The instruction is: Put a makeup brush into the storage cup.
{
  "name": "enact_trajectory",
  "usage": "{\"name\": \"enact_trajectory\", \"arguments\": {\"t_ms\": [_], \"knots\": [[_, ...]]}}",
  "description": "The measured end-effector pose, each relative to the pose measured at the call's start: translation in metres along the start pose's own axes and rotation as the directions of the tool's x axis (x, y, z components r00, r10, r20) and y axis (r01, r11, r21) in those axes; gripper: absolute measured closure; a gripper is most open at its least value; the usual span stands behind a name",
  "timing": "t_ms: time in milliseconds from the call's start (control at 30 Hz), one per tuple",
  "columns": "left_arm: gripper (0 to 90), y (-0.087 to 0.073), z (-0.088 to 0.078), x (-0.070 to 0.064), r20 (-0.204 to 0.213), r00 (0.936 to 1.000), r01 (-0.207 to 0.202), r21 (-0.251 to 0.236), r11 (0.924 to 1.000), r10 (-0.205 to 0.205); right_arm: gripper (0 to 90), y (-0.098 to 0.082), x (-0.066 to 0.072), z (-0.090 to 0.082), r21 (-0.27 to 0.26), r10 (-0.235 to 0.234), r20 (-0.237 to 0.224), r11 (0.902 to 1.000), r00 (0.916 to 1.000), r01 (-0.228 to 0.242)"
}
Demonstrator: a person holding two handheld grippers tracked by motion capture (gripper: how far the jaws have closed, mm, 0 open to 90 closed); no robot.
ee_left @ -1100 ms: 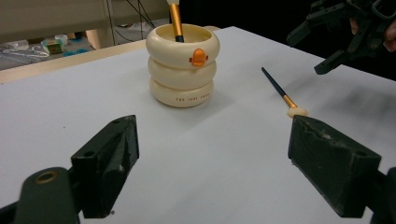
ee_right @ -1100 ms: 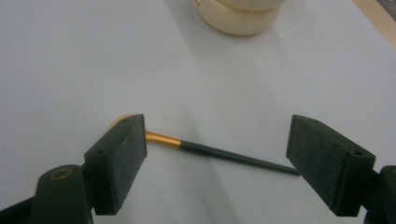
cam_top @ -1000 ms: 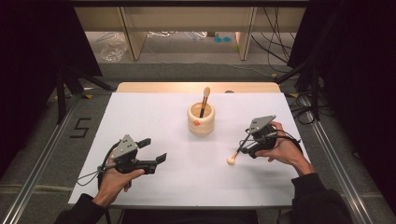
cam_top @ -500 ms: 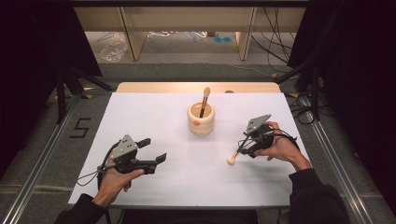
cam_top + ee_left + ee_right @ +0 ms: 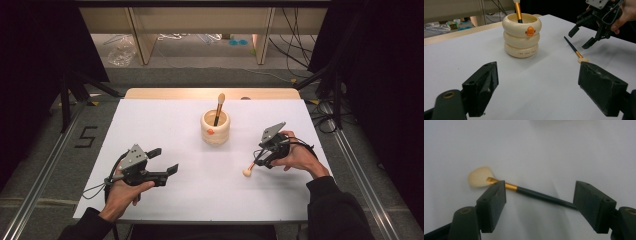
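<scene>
Brush (image 5: 219,106) standing in holder (image 5: 215,128), centre frame; second brush (image 5: 529,191) flat on table (image 5: 165,125), ungrasped between right gripper (image 5: 540,197) jaws just closing; left gripper (image 5: 539,82) wide, empty, lower left.

Brush (image 5: 534,193): soft pale bristles, shiny gold metal ferrule, smooth dark handle. Holder (image 5: 521,35): glossy cream, looks ceramic or plastic. Table (image 5: 165,125): matt white sheet, wood edge at 12 o'clock. Right gripper (image 5: 539,202) pads: matt black, slightly rough.
</scene>
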State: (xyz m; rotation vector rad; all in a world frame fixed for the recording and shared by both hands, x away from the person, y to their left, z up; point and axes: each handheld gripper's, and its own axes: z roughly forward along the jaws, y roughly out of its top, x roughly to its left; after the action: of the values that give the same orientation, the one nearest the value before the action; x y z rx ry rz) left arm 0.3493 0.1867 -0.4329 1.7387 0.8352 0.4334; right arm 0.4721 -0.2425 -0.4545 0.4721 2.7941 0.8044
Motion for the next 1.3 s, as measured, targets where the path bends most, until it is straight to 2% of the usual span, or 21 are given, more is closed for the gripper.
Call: {"name": "enact_trajectory", "arguments": {"t_ms": [400, 467, 500, 567, 800, 933, 1033, 1067, 1133, 1300], "knots": [[16.6, 0.0, 0.0, 0.0, -0.004, 0.9999, -0.011, 0.007, 0.9999, 0.011, 27.8, -0.004, -0.006, 0.007, 0.016, -0.003, -0.017, 0.9999, 0.9998, 0.003], [16.7, 0.0, 0.0, -0.001, -0.005, 1.0, 0.001, 0.006, 1.0, -0.001, 25.9, -0.004, -0.006, 0.009, 0.015, -0.003, -0.013, 0.9999, 0.9999, 0.003], [16.7, 0.001, 0.0, 0.0, -0.004, 0.9999, -0.014, 0.007, 0.9999, 0.014, 25.9, -0.004, -0.007, 0.009, 0.014, -0.005, -0.012, 0.9999, 0.9999, 0.005], [16.7, 0.0, 0.0, 0.0, -0.004, 1.0, -0.003, 0.006, 1.0, 0.003, 25.9, -0.004, -0.007, 0.01, 0.014, -0.004, -0.015, 0.9999, 0.9999, 0.005], [16.7, 0.0, 0.0, 0.0, -0.003, 1.0, -0.008, 0.007, 0.9999, 0.008, 25.5, -0.006, -0.01, 0.014, 0.02, -0.003, -0.02, 0.9998, 0.9998, 0.003], [16.7, 0.001, 0.0, 0.0, -0.003, 0.9999, -0.012, 0.008, 0.9999, 0.012, 25.5, -0.006, -0.011, 0.016, 0.02, -0.003, -0.034, 0.9998, 0.9994, 0.003], [16.7, 0.001, 0.0, 0.001, -0.002, 0.9999, -0.015, 0.008, 0.9999, 0.015, 26.3, -0.008, -0.012, 0.018, 0.022, -0.003, -0.042, 0.9998, 0.9991, 0.004], [16.7, 0.0, 0.0, 0.0, -0.003, 1.0, -0.001, 0.006, 1.0, 0.001, 27.0, -0.008, -0.013, 0.019, 0.024, -0.001, -0.051, 0.9997, 0.9987, 0.002], [16.7, 0.0, 0.0, 0.0, 0.002, 1.0, 0.001, 0.0, 1.0, -0.001, 28.2, -0.009, -0.014, 0.018, 0.025, 0.002, -0.065, 0.9997, 0.9979, 0.0], [16.7, 0.0, 0.0, 0.0, 0.001, 1.0, 0.001, 0.0, 1.0, -0.001, 35.6, -0.008, -0.014, 0.017, 0.035, 0.005, -0.088, 0.9994, 0.9961, -0.002]]}}
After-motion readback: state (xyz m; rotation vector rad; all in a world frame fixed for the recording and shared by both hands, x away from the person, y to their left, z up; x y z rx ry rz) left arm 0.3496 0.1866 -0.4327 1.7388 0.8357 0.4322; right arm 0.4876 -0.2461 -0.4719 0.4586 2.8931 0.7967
